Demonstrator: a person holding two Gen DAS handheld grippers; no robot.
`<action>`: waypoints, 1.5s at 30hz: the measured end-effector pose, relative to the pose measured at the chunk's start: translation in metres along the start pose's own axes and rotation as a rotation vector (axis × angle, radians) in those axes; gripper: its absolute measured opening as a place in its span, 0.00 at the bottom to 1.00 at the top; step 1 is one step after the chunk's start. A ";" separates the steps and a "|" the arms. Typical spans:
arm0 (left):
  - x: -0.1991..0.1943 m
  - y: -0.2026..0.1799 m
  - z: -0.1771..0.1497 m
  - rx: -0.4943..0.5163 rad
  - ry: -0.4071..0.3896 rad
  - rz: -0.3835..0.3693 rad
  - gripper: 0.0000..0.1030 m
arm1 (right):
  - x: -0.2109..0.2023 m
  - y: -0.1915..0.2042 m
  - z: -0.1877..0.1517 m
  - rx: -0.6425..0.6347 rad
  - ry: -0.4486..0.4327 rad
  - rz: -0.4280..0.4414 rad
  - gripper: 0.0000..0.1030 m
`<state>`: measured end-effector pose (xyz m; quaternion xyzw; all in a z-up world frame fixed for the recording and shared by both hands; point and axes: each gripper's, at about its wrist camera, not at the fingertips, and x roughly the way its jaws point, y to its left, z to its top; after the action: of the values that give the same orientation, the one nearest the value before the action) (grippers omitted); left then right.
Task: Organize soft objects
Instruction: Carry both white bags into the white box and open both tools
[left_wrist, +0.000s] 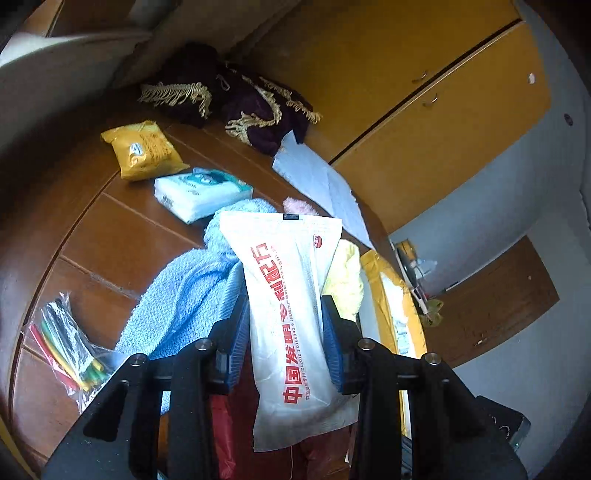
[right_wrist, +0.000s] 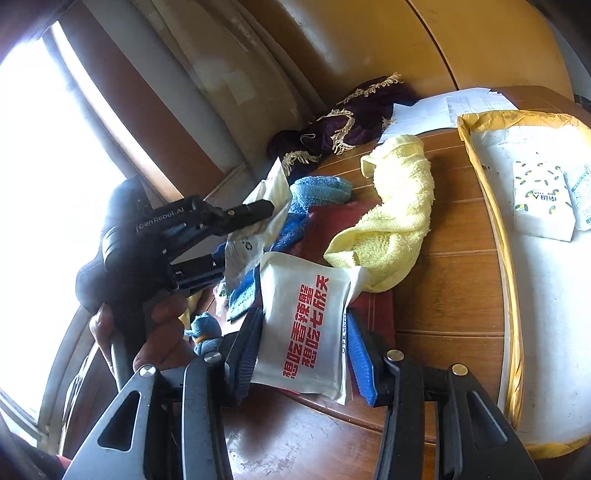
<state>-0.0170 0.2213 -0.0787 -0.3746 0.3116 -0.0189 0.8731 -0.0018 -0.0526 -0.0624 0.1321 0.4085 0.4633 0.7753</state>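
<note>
Left gripper (left_wrist: 286, 325): blue ribbed fingers clamp a crinkled white plastic pouch (left_wrist: 291, 314) with red print, held above the brown wooden tabletop (left_wrist: 122, 236), over a looped blue towel (left_wrist: 184, 291). Right gripper (right_wrist: 304, 350): fingers squeeze a pillowy white sachet (right_wrist: 306, 325); fluffy yellow towel (right_wrist: 391, 218) lies beyond

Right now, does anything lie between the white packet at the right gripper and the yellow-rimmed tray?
Nothing visible does. Only bare table lies between the white packet and the tray; the yellow towel sits farther back, off that path.
</note>
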 end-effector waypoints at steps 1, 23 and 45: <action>-0.001 -0.002 0.000 0.006 -0.013 0.006 0.33 | -0.001 0.002 -0.001 -0.010 0.003 0.018 0.45; -0.008 -0.016 -0.005 0.084 -0.056 -0.046 0.33 | -0.084 -0.006 0.019 -0.055 -0.246 0.098 0.45; -0.003 -0.059 -0.024 0.150 -0.039 -0.156 0.33 | -0.102 -0.088 0.028 0.073 -0.246 -0.241 0.45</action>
<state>-0.0210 0.1642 -0.0502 -0.3314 0.2620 -0.1031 0.9005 0.0487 -0.1792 -0.0442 0.1660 0.3401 0.3323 0.8639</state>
